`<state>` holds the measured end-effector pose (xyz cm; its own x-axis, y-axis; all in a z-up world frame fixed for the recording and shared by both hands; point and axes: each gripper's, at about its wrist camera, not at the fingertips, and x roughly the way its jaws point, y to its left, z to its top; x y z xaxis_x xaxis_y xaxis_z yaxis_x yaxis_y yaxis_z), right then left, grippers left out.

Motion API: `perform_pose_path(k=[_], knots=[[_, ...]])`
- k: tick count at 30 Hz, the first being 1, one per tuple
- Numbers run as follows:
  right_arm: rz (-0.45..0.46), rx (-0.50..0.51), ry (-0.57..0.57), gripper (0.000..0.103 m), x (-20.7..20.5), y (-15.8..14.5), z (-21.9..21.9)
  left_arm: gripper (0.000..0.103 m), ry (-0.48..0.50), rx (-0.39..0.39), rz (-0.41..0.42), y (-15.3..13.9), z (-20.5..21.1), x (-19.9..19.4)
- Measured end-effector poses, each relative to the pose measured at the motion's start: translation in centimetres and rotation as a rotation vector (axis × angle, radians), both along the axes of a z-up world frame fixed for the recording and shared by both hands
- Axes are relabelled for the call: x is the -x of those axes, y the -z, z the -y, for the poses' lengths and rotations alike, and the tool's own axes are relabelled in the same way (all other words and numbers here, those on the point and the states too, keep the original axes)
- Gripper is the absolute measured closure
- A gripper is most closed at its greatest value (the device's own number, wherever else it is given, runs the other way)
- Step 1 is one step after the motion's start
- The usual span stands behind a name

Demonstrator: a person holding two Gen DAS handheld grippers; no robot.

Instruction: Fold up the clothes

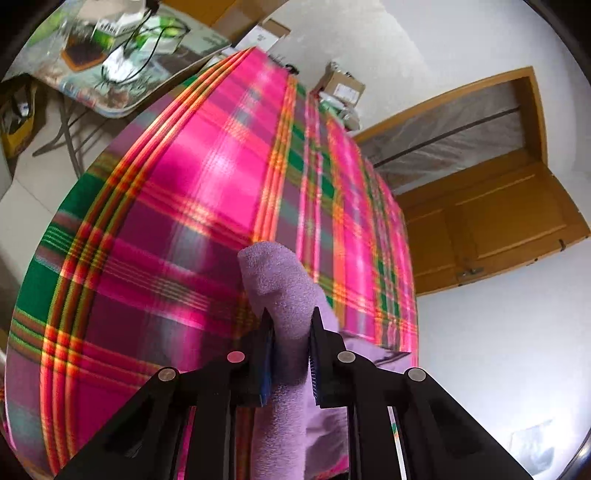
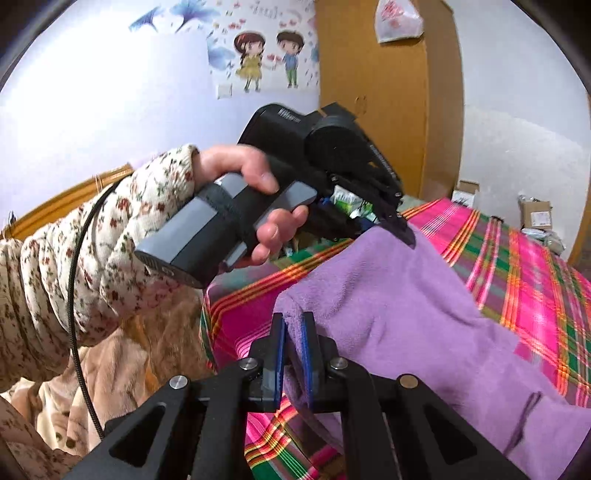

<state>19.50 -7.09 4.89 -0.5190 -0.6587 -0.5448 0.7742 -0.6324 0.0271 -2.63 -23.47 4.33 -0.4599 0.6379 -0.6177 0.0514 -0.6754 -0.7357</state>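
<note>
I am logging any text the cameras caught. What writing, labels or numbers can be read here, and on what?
None is readable.
Embossed lettering on the left gripper housing: too small.
Red characters on the wall sticker: blurred.
Labels on the cardboard boxes: blurred.
Red print on the hanging plastic bag: blurred.

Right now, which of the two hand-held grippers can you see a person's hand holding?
The left hand-held gripper, seen in the right wrist view: a hand wraps its grey handle. The right hand-held gripper shows only fingers pinching the purple cloth.

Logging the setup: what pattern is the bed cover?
Pink plaid with green and orange stripes on the bed cover; the left wrist view shows it best.
</note>
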Motion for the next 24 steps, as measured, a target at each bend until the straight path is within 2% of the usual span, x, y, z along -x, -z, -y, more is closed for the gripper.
perform_pose_path(k=[4, 15, 24], knots=[[-0.034, 0.047, 0.037, 0.094, -0.8, -1.6, -2.5, 0.087, 0.001, 0.000, -0.039, -2.2, -1.1, -0.8], [-0.136, 0.190, 0.173, 0.095, -3.0, -5.3, -10.4, 0.087, 0.061, 0.011, -0.150, -8.2, -8.5, -1.3], [-0.173, 0.246, 0.292, 0.095, -4.8, -6.8, -16.3, 0.087, 0.148, 0.029, -0.196, -10.3, -15.1, -0.9]])
